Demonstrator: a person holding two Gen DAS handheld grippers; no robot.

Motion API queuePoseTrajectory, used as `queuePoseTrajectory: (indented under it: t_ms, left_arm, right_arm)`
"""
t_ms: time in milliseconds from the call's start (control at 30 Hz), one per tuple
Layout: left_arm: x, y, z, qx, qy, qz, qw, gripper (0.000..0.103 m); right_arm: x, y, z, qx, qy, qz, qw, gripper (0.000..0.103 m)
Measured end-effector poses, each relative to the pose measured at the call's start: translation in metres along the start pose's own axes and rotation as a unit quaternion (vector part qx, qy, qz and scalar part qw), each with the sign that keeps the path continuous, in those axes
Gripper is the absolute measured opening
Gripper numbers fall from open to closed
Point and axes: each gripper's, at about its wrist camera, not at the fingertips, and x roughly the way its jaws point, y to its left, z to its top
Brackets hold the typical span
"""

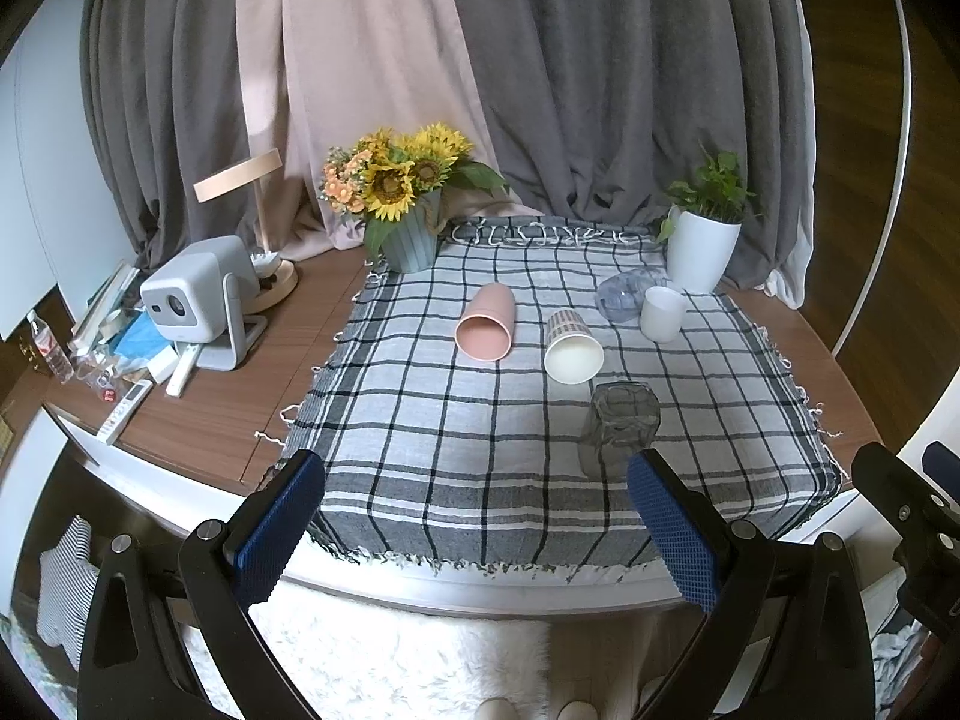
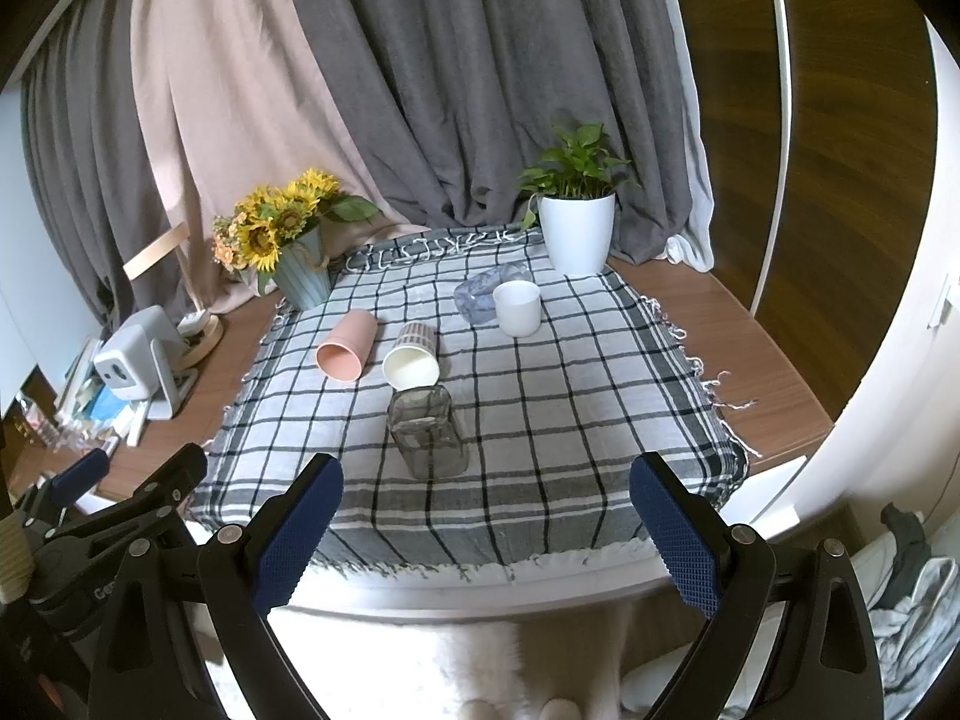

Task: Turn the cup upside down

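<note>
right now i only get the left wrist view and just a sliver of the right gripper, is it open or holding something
Observer: The right gripper is open, with its fingers wide apart and nothing between them.
Operator: ok and my own finger hides the near end of the clear glass, where does it stop
Observer: In the right wrist view the whole clear glass shows. Its near end rests on the checked cloth, with a band of cloth between it and the cloth's front edge.
</note>
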Motion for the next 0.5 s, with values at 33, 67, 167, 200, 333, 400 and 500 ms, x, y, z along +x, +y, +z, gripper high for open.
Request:
queuePoseTrajectory:
  t_ms: [33, 67, 167, 200, 333, 400, 500]
  left_arm:
    - [0.0000, -0.0001, 0.0001, 0.000, 0.000, 0.000, 1.0000, 0.103]
    - [-0.0002, -0.0001, -0.0003, 0.000, 0.000, 0.000, 1.0000, 0.103]
    - [0.0001, 0.0000, 0.0002, 0.001, 0.000, 0.000, 1.0000, 0.103]
    - [0.0000, -0.0001, -0.0001, 0.001, 0.000, 0.000, 1.0000, 0.103]
    - [0.0000, -0.0007, 0.0004, 0.000, 0.000, 0.000, 1.0000, 0.103]
    - [0.0000, -0.0009, 0.0004, 0.000, 0.000, 0.001, 1.0000, 0.103]
    - [0.0004, -0.0023, -0.0008, 0.000, 0.000, 0.001, 1.0000, 0.103]
  right_arm:
    - [0.0000, -0.0001, 0.0000, 0.000, 0.001, 0.000, 1.000, 0.097]
    - [0.0000, -0.0002, -0.0001, 0.001, 0.001, 0.001, 1.000, 0.097]
    - [0.0009, -0.0016, -0.0002, 0.001, 0.002, 0.000, 1.000, 0.097]
    - [0.0008, -0.0015, -0.0004, 0.001, 0.001, 0.000, 1.000, 0.097]
    - [0.0010, -0.0018, 0.0002, 0.000, 0.001, 0.000, 1.000, 0.097]
    - [0.0009, -0.0020, 0.0002, 0.001, 0.001, 0.000, 1.000, 0.097]
    - [0.0010, -0.0024, 0.0004, 0.001, 0.002, 0.000, 1.000, 0.097]
